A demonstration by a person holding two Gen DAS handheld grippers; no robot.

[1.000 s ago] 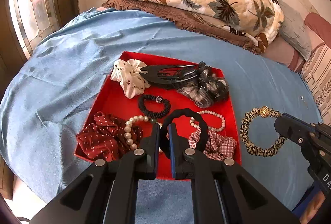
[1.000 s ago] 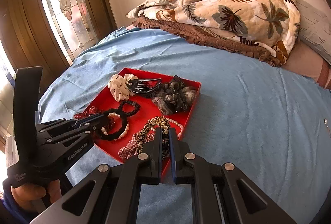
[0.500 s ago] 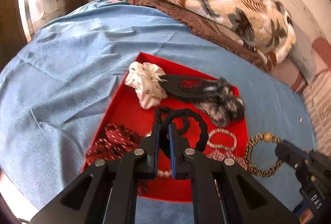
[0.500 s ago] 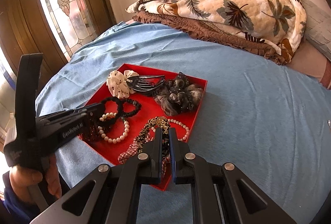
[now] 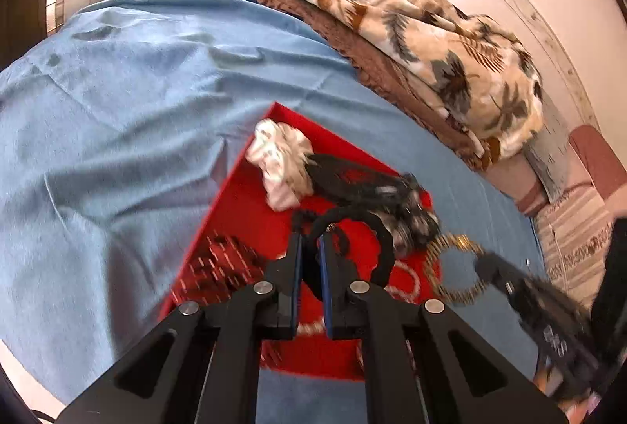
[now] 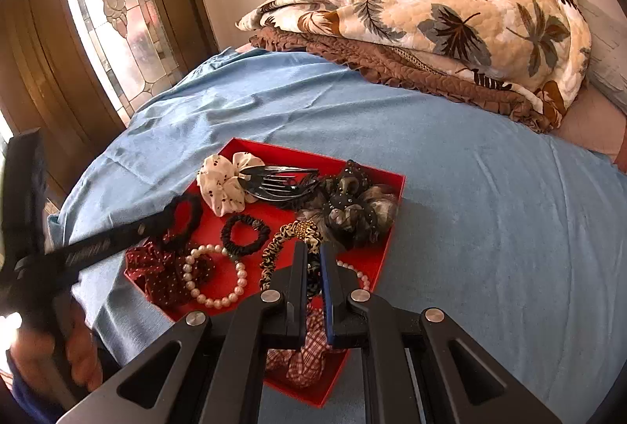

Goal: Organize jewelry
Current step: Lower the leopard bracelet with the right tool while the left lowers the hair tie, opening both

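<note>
A red tray point(image 6: 313, 153) lies on the blue bedspread with hair ties and bracelets in it. My left gripper point(image 5: 309, 243) is shut on a black hair tie point(image 5: 378, 228) and holds it over the tray's left part; from the right wrist view the tie point(image 6: 188, 214) hangs from that gripper point(image 6: 156, 224). My right gripper point(image 6: 311, 251) is shut on a leopard-print band point(image 6: 274, 251) with a gold bead, held over the tray's near side. In the tray lie a pearl bracelet point(image 6: 219, 300), a white scrunchie point(image 6: 223, 185) and a black hair claw point(image 6: 278, 181).
A folded leaf-print blanket point(image 6: 450, 20) lies on the bed point(image 6: 490, 208) behind the tray. A stained-glass window point(image 6: 113, 16) stands at the left. A hand point(image 6: 78, 345) grips the left tool at the bed's near left edge. Striped pillows point(image 5: 576, 240) lie at the right.
Both grippers moved forward over the tray, each still holding its band. The left gripper rolled, tilting its view. The leopard band went from beside the tray to above it.
</note>
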